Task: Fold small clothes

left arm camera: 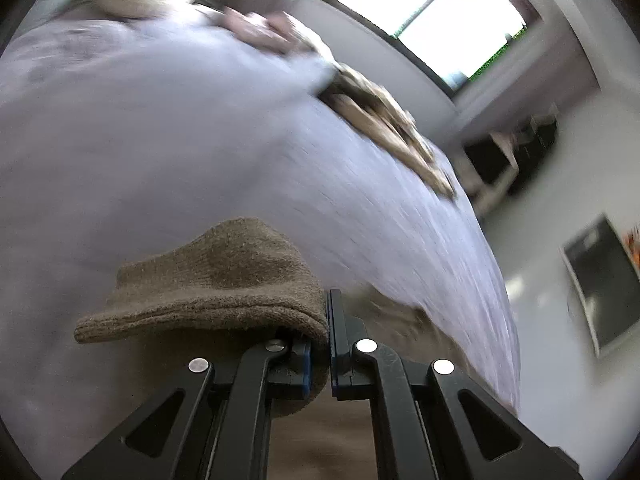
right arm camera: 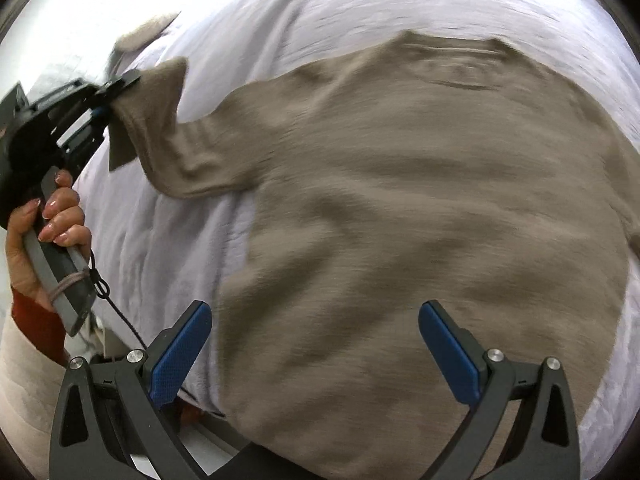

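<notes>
A brown knitted sweater (right arm camera: 420, 216) lies spread on the pale lilac bed cover (right arm camera: 304, 28). Its left sleeve (right arm camera: 168, 136) is lifted off the cover, with my left gripper (right arm camera: 106, 100) shut on the cuff. In the left wrist view the cuff (left arm camera: 224, 280) bulges out leftward from the closed blue pads of the left gripper (left arm camera: 319, 344). My right gripper (right arm camera: 316, 356) hangs open above the sweater's lower hem, its blue pads (right arm camera: 180, 356) wide apart with nothing pressed between them.
A hand (right arm camera: 52, 216) with a red sleeve grips the left tool's handle at the left edge. Other crumpled clothes (left arm camera: 384, 120) lie along the bed's far edge. A window (left arm camera: 432, 12), dark furniture (left arm camera: 508, 152) and a floor mat (left arm camera: 600, 280) lie beyond the bed.
</notes>
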Tool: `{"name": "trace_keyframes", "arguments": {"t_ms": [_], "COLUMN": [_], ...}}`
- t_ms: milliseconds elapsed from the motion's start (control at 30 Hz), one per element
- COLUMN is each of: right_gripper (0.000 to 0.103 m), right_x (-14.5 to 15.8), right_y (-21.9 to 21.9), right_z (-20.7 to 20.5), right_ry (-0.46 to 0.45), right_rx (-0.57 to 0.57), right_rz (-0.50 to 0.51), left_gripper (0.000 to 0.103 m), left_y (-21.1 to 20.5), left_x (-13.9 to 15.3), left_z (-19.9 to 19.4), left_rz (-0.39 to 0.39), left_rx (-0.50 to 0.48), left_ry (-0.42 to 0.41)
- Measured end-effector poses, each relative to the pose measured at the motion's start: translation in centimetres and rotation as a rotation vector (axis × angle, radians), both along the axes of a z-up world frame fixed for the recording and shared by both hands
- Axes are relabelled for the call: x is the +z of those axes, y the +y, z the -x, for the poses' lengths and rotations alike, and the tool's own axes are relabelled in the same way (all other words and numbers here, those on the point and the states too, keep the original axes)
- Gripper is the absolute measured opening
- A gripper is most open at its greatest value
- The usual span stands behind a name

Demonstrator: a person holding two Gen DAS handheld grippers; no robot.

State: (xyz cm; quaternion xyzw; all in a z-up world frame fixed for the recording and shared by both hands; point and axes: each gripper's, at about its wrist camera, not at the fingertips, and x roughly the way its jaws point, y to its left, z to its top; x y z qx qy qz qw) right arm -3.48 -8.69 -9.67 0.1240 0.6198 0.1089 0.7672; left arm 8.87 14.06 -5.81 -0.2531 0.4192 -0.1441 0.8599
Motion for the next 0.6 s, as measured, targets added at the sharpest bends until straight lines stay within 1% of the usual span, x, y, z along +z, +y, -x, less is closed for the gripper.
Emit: {"name": "trace_keyframes", "arguments": {"t_ms": [133,200,267,300,333,367,400,433,467,533,600], "right_gripper": [0.103,0.103,0.103,0.103,0.103,0.103,0.103,0.103,0.103,0.103,0.103], "right_x": [-0.4,-0.9,-1.3,-1.8,-1.9,-2.2,-2.5,-2.7,-2.8,-2.8,-2.8], "right_y": [-5.1,-7.4,-9.5,-10.7,-11.2,-11.9,-12.4,-12.9,-13.2,-14.3,-14.5], "right_z": [0.7,1.3,1.8,2.1,2.3,2.5,2.6,2.7,2.7,2.6,1.7], "right_ry": [0.006,0.016,0.028,0.035,0.041,0.046,0.053,0.058,0.061,0.056,0.040], "right_rx": [-0.098,-0.140,-0.179,-0.199,-0.212,-0.222,-0.232,-0.240,-0.245,-0.248,-0.242], "right_rz": [0.011,0.016,0.019,0.020,0.023,0.026,0.029,0.032,0.034,0.044,0.061], "left_gripper": [0.007,0.007,0.007,0.021,0.060,0.092,0.097,0.097,0.097,0.097,0.097], "left_y": [-9.4,-13.1,-16.2,-17.2,-18.1,-18.7,-19.2,-19.0,-19.0,-18.6,-17.6], "left_x": [-2.0,-3.4,-5.4,-6.3,-7.2,-8.0,-8.0,-7.8,-7.5,-6.5,-4.8], "left_z": [-1.2,-1.1,-1.5,-1.1,-0.7,-0.5,0.1,0.8,1.3,2.0,2.8], "left_rz": [-0.085,-0.140,-0.221,-0.274,-0.321,-0.357,-0.383,-0.409,-0.424,-0.425,-0.418], "left_rx": [-0.148,-0.193,-0.224,-0.232,-0.241,-0.237,-0.222,-0.213,-0.225,-0.258,-0.273], "left_ry": [0.044,0.066,0.099,0.119,0.137,0.146,0.136,0.114,0.108,0.100,0.067]}}
